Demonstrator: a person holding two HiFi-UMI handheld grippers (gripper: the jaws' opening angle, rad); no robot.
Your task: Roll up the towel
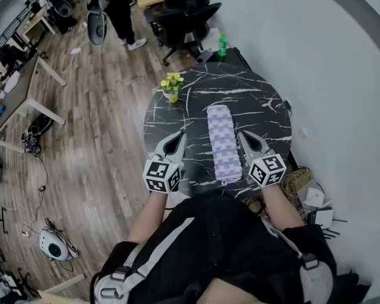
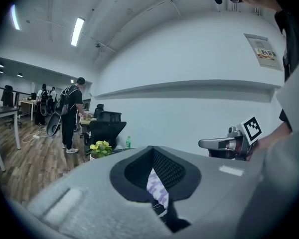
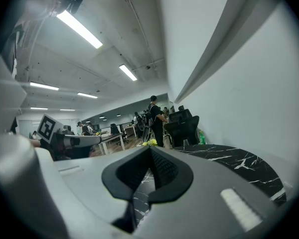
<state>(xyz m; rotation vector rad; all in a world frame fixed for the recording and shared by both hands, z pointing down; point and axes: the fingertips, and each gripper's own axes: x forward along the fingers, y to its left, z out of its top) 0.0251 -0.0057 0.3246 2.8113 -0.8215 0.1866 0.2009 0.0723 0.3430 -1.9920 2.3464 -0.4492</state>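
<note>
We are noting a small pot (image 1: 171,96) holding yellow flowers (image 1: 172,80) on the round, white-veined black marble table (image 1: 253,94). The long purple-and-white checked cloth towel (image 1: 223,143) is lying flat between the left gripper (image 1: 179,137) and the right gripper (image 1: 243,137). Both claws are sitting closed and empty.

Looks like an open-plan office: rows of desks (image 1: 22,81), black swivel chairs (image 1: 187,14), ceiling strip lights (image 3: 78,29), wood-plank floor (image 1: 107,94), a person (image 1: 119,8) standing at a far desk.
</note>
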